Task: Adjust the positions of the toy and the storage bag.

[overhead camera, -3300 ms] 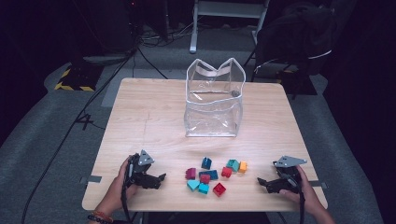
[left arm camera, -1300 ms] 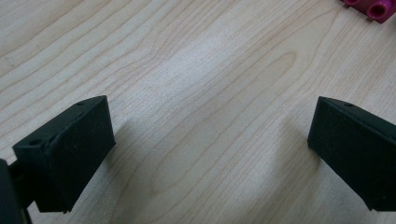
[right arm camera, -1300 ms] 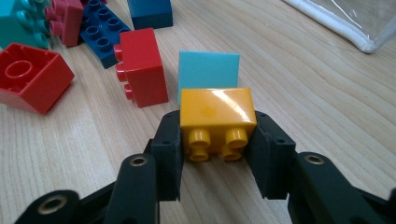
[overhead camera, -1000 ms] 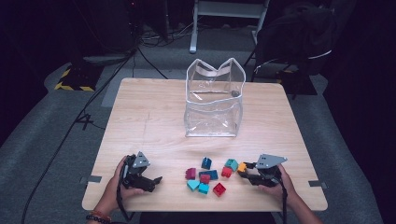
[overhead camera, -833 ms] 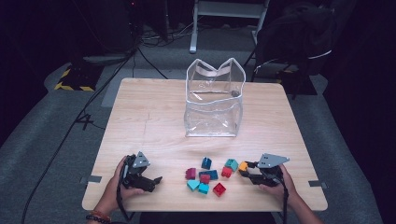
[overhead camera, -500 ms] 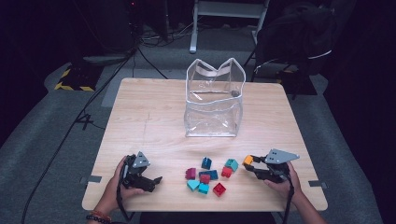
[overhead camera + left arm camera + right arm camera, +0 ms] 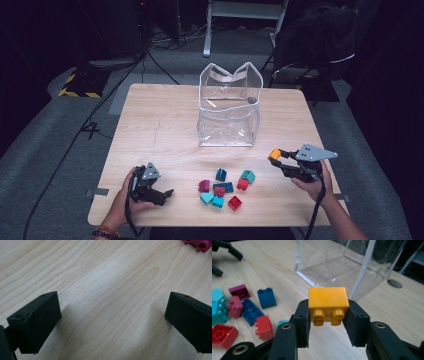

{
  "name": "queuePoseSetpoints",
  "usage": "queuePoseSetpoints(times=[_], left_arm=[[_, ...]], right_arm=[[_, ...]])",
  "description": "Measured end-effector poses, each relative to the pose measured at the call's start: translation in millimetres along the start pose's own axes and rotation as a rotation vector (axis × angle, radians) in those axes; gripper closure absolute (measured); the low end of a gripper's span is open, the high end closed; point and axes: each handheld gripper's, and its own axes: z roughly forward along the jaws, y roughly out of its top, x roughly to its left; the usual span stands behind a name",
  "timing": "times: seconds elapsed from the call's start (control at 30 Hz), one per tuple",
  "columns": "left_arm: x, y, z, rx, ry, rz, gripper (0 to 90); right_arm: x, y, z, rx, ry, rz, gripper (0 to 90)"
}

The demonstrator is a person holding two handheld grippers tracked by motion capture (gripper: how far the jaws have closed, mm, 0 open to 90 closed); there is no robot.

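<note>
My right gripper [image 7: 276, 156] [image 7: 329, 315] is shut on an orange brick [image 7: 274, 154] [image 7: 328, 303], held above the table to the right of the brick pile, studs facing the camera. The clear plastic bag [image 7: 229, 106] [image 7: 342, 262] stands open at the table's middle, ahead of that brick. Several loose bricks [image 7: 222, 186] in red, blue, teal and magenta lie near the front edge. My left gripper [image 7: 165, 195] [image 7: 112, 317] rests low on the table at the front left, open, with bare wood between its jaws. A magenta brick [image 7: 198, 243] peeks in at the top right of the left gripper view.
The wooden table [image 7: 160, 125] has a round cable hole [image 7: 394, 283] beside the bag. Cables and a chair base [image 7: 240, 10] lie on the dark floor beyond the far edge. Bare wood spreads left of the bag.
My right gripper closed on the orange brick at the pile's right edge, then lifted it up and to the right. The left gripper has stayed where it was.
</note>
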Motion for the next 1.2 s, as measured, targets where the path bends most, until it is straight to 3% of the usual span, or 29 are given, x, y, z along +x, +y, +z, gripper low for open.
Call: queuePoseSetpoints(times=[0.27, 0.83, 1.2], left_arm=[[0.1, 0.0, 0.0, 0.001, -0.001, 0.0, 0.7], [0.1, 0.0, 0.0, 0.0, -0.001, 0.0, 0.7], [0.2, -0.2, 0.3, -0.004, -0.006, -0.005, 0.8]], right_arm=[[-9.3, 28.0, -0.1, -0.014, -0.054, -0.008, 59.2], [-19.5, 87.4, 1.0, -0.089, -0.087, -0.024, 59.2], [-23.5, 114.7, 2.4, -0.125, -0.103, -0.037, 59.2]])
